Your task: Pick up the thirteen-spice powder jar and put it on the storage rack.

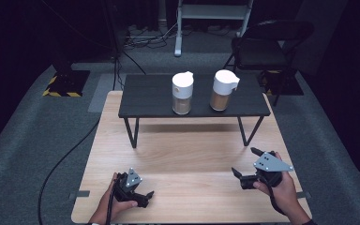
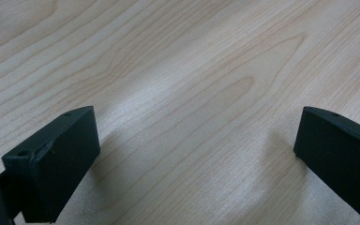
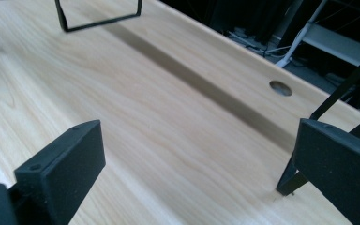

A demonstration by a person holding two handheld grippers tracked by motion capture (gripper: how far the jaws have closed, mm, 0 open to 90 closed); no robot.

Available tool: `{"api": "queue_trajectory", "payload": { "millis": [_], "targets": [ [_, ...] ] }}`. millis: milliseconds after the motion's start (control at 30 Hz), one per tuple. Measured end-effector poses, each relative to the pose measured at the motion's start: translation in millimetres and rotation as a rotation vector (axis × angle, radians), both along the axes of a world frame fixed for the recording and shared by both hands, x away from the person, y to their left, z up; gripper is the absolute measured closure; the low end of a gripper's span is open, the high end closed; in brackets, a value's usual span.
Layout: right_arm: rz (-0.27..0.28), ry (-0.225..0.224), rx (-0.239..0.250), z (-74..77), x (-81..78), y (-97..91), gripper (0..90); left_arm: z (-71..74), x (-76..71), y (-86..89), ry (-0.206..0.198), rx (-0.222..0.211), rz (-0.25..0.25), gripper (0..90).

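Two lidded jars, one with paler contents (image 1: 182, 93) and one with browner contents (image 1: 224, 89), are seen side by side, slightly apart, on the dark raised shelf (image 1: 150, 96) at the far part of the wooden table (image 1: 183, 154). The left gripper (image 1: 143, 196) and right gripper (image 1: 244, 167) are held near the table's near edge, well apart from the jars, with bare tabletop between. Both sets of jaws are spread wide with nothing gripped.

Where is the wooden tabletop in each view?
High view: wooden tabletop at centre, carrying the black shelf.
Left gripper view: grain surface behind both jaws.
Right gripper view: from lower left to its far edge.
Shared landmark: the pale wood grain.
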State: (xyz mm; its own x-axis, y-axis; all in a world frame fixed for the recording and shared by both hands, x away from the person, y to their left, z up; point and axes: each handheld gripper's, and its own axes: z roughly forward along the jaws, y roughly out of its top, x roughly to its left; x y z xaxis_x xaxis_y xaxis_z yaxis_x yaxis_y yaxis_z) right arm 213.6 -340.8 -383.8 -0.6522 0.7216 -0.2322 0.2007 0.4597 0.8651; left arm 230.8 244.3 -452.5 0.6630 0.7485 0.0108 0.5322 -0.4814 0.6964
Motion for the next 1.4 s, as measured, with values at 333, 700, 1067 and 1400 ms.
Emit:
{"api": "queue_trajectory", "payload": {
  "millis": [333,700,1067,1400],
  "targets": [
    [0.011,0.029,-0.068,-15.4,5.3,5.7,2.1,0.0,0.0,0.0,0.0,0.0,0.0,0.3],
    [0.03,0.075,-0.113,-33.4,14.0,5.0,2.1,0.0,0.0,0.0,0.0,0.0,0.0,0.3],
    [0.031,0.146,-0.169,-45.7,20.6,10.1,2.2,0.1,0.1,0.0,0.0,0.001,0.0,0.3],
    [0.012,0.187,-0.181,-52.3,25.0,9.8,2.3,0.3,1.6,-1.2,0.001,0.001,-0.006,0.3]
  ]
}}
